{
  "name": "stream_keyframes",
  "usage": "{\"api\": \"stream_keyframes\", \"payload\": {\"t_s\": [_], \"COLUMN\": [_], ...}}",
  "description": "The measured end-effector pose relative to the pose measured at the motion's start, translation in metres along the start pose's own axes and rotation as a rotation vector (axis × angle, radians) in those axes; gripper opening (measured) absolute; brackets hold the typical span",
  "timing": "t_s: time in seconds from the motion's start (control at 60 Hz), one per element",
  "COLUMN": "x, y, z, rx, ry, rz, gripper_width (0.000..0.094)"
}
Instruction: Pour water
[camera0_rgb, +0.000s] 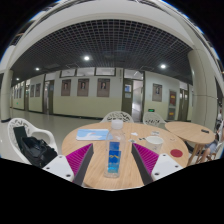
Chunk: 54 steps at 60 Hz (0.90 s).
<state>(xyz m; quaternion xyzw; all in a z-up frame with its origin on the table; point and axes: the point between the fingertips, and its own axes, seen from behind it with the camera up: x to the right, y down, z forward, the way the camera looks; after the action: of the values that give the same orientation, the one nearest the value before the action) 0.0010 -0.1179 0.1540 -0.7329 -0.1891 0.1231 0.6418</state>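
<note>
A clear plastic water bottle (113, 160) with a blue label stands upright on a round wooden table (95, 172). It stands between my fingers with a gap of bare table on each side. My gripper (112, 147) is open, with its magenta pads (83, 161) on both sides of the bottle and neither touching it. A white cup (155, 141) stands on the table beyond my right finger.
A blue sheet or book (93, 134) lies at the table's far left. A small red object (177, 153) lies to the right. White chairs (118, 118) stand behind the table. A black bag (35, 146) rests on a white chair to the left. A second table (192, 130) is on the right.
</note>
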Motion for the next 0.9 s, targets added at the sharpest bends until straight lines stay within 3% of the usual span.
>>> {"api": "stream_keyframes", "payload": {"t_s": [0.283,0.35,0.483,0.65,0.9], "x": [0.009,0.009,0.006,0.009,0.035], "y": [0.035,0.039,0.043,0.039,-0.01], "z": [0.111,0.119,0.116,0.126,0.171], "rx": [-0.035,-0.033,-0.004,-0.005,0.019], "ry": [-0.011,-0.019,-0.023,-0.055,-0.138], "rz": [0.003,0.008,0.083,0.131,0.704], "gripper_width": [0.0803,0.0479,0.0454,0.0342,0.0334]}}
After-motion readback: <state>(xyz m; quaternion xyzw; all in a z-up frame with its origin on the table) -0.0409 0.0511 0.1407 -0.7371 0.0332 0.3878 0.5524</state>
